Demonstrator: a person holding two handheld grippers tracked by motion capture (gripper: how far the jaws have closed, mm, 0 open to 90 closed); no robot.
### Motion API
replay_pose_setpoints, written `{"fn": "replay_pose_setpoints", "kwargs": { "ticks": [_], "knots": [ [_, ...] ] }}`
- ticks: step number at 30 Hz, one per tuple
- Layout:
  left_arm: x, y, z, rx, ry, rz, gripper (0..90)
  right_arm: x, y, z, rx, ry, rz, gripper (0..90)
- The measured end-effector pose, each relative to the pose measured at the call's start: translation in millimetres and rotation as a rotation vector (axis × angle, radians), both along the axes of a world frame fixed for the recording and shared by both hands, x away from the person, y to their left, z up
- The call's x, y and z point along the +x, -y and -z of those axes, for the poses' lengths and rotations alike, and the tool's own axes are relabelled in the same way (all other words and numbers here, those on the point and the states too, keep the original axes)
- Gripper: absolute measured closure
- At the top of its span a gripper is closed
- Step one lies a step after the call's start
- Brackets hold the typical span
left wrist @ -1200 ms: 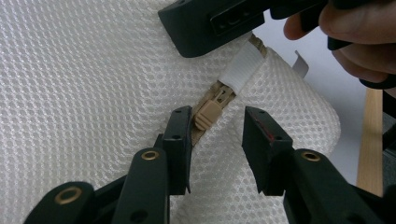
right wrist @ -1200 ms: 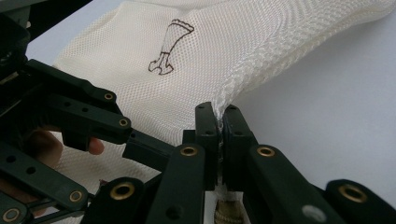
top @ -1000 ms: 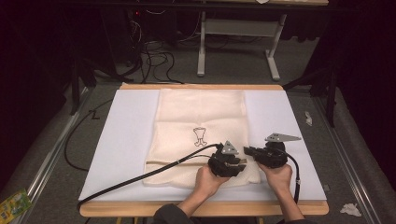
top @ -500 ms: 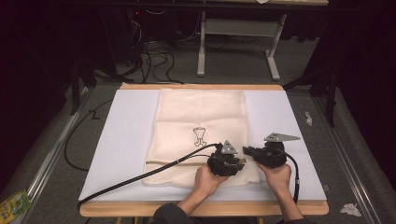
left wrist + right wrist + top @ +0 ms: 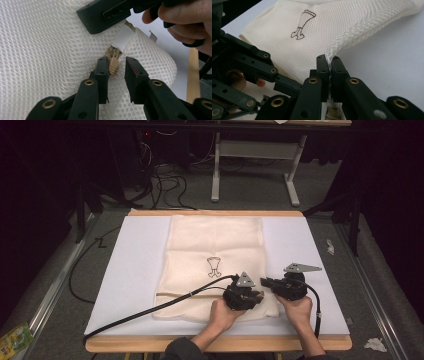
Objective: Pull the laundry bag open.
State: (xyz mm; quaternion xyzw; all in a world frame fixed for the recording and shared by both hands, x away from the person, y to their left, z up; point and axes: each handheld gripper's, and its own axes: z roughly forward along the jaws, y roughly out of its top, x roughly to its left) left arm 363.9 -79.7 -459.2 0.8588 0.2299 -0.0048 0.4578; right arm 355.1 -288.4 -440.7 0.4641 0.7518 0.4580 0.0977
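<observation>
Lower centre of the high view: left claw (image 5: 116,72) half open, jaws just been closing, tan zipper pull (image 5: 113,65) between them against one pad, other pad apart. Just right: right claw (image 5: 328,65) clamped tight on the edge of the cream mesh bag (image 5: 216,251). Beyond, spread mid-frame on the white-covered bench (image 5: 134,270), bag flat, small dark drawing (image 5: 214,266) at centre.
</observation>
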Motion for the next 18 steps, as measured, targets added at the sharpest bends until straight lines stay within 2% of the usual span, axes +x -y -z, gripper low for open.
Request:
{"fn": "replay_pose_setpoints", "kwargs": {
  "ticks": [12,18],
  "knots": [
    [1.0,0.3,-1.8,-0.013,-0.027,-0.004,85.9,-1.5,-4.2,-3.9,-0.011,0.011,-0.006,88.4],
    [1.1,-0.6,-3.5,-0.016,-0.026,0.003,86.6,-2.7,-1.8,-4.5,-0.015,0.015,-0.006,88.4]
  ]
}}
